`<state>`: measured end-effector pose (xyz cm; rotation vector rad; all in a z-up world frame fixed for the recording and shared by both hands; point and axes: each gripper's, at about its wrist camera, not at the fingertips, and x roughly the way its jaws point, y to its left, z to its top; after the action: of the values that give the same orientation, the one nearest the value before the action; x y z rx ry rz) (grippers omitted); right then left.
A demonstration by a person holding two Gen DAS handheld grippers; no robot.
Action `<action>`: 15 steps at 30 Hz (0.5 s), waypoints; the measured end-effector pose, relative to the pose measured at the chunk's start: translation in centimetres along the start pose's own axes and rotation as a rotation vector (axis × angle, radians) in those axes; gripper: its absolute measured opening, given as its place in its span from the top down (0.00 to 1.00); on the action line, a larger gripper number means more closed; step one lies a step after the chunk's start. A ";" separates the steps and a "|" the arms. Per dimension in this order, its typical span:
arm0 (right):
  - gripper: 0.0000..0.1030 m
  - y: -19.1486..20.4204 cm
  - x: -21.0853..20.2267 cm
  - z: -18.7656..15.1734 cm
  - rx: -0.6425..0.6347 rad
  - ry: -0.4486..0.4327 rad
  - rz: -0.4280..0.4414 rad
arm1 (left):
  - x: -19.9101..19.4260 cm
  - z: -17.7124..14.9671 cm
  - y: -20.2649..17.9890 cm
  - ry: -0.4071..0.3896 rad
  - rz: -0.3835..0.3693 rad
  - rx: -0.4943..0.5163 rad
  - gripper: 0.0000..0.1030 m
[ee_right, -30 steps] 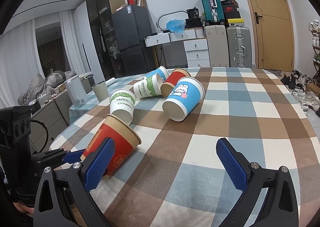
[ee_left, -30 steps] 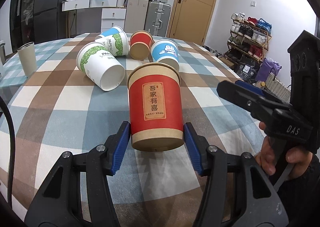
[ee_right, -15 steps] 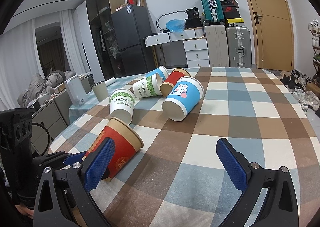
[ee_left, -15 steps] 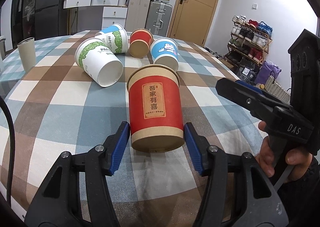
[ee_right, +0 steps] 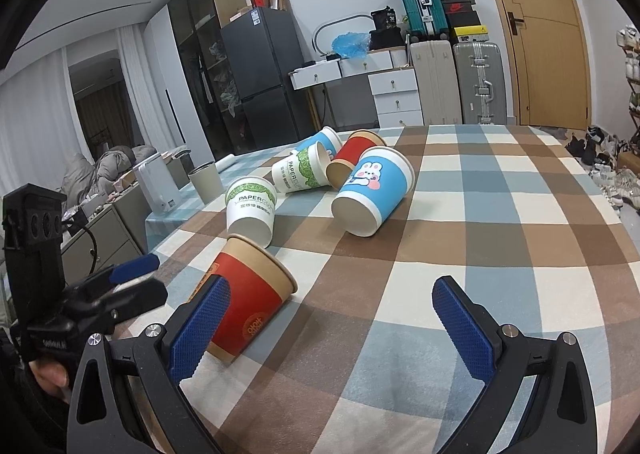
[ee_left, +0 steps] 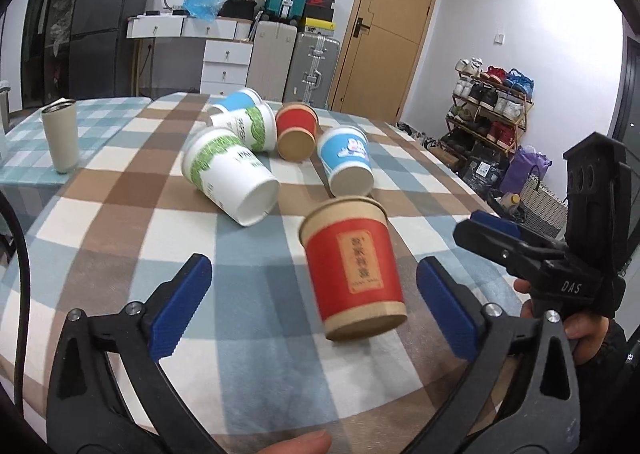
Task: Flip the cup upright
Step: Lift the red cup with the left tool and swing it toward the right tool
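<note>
The red cup (ee_left: pixel 354 270) stood on the checked table (ee_left: pixel 120 213), rim up and base down, though it looked tilted and blurred in the left wrist view, so I could not tell whether it had fully settled. The left gripper (ee_left: pixel 316 304) was around it with its jaws spread wide, a clear gap showing on each side of the cup and neither pad touching it. In the right wrist view the same cup (ee_right: pixel 250 304) leaned hard over (some of that may be lens distortion) and sat just behind the left pad of the right gripper (ee_right: pixel 334 328), whose jaws were also spread and held nothing.

Judged from this, the flip on this one cup was done or very nearly done: it was released and mouth-up. What was left was only for it to come to rest without toppling.

Beyond the red cup, further up the table, five more cups lay on their sides: a white-and-green cup (ee_left: pixel 230 175) nearest, a blue cup (ee_left: pixel 348 159) just right of that, then a second red one (ee_left: pixel 297 130), a second green one (ee_left: pixel 248 125) and another blue one (ee_left: pixel 236 99) clustered behind. If the task covers them all, most of the work was not yet done. A tumbler (ee_left: pixel 60 135) stood upright well to the left of the red cup.
</note>
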<state>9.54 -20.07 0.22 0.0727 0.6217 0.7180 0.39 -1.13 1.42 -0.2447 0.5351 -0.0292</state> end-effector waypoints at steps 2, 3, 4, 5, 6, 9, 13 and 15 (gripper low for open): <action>0.00 0.3 0.2 0.0 -0.005 0.009 0.003 | -0.1 0.4 0.8 -0.018 0.015 0.018 0.01; 0.00 0.4 0.3 0.0 -0.004 0.014 0.007 | -0.1 0.5 1.2 -0.024 0.021 0.023 0.01; 0.00 0.5 0.4 0.0 -0.001 0.018 0.012 | -0.1 0.6 1.5 -0.030 0.025 0.026 0.01; 0.00 0.6 0.5 0.0 0.003 0.022 0.018 | -0.1 0.6 1.9 -0.033 0.029 0.030 0.01; 0.00 0.7 0.7 0.0 0.008 0.028 0.025 | -0.1 0.7 2.2 -0.036 0.028 0.033 0.01; 0.00 0.9 1.1 0.1 0.024 0.043 0.042 | 0.0 0.6 2.8 -0.045 0.036 0.051 0.01; 0.00 1.5 1.6 0.4 0.015 0.043 0.037 | 0.1 0.4 3.0 -0.054 0.047 0.061 0.01; 0.00 1.9 1.7 0.4 -0.007 0.036 0.014 | 0.3 0.2 3.1 -0.052 0.047 0.060 0.01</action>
<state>9.62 -17.51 0.22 0.0582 0.6535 0.7363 0.63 1.95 0.74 -0.1735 0.4878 0.0069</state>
